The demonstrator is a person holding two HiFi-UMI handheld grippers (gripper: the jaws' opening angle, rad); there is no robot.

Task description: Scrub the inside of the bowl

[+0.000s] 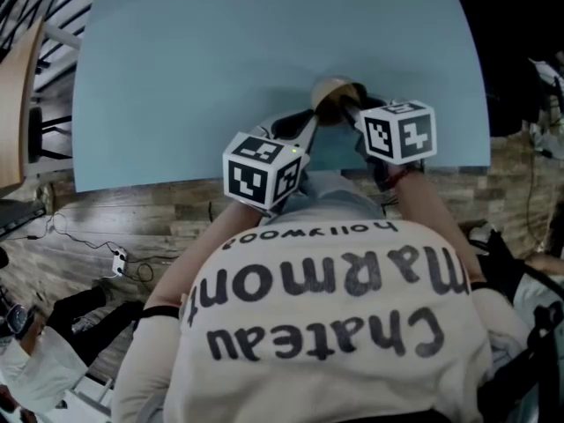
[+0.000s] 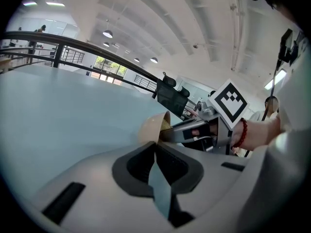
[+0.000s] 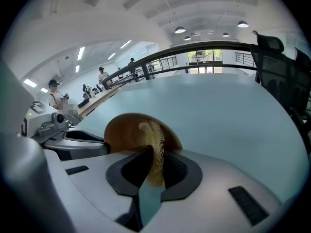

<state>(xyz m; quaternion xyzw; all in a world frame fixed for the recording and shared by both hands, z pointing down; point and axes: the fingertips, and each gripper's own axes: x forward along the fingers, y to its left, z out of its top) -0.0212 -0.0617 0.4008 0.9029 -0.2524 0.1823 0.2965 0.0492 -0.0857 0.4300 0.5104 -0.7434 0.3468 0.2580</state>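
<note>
Tan, round, wood-coloured bowl (image 1: 333, 91) sits on the light blue table (image 1: 220, 77), just above centre of the head view and near the table's lower edge. It's tipped up, so its inside faces the right gripper's camera.

Left gripper (image 1: 310, 120) comes in from lower left. In the left gripper view its jaws are clenched, with only a thin seam between the pads. The bowl's rim sits right at the tips and looks pinched there. In the right gripper view the same jaws meet the bowl's left edge.

Right gripper (image 3: 154, 152) comes in from the right in the head view. Its jaws are clamped on a pale, straw-coloured fibrous scrubber (image 3: 155, 140). The tuft sticks out past the tips, up against the bowl's brown inner wall. I can't tell how hard it's pressing.

Both grippers converge on the bowl, tips close together. Each carries a white marker cube (image 1: 262, 170) with black squares, left at centre of the head view, right further right.

In the left gripper view, the hand on the right gripper has a red bead bracelet (image 2: 241, 132) on the wrist. A cream shirt (image 1: 326, 324) with dark lettering fills the bottom of the head view. Wood-plank floor (image 1: 141, 218) shows below the table edge.
</note>
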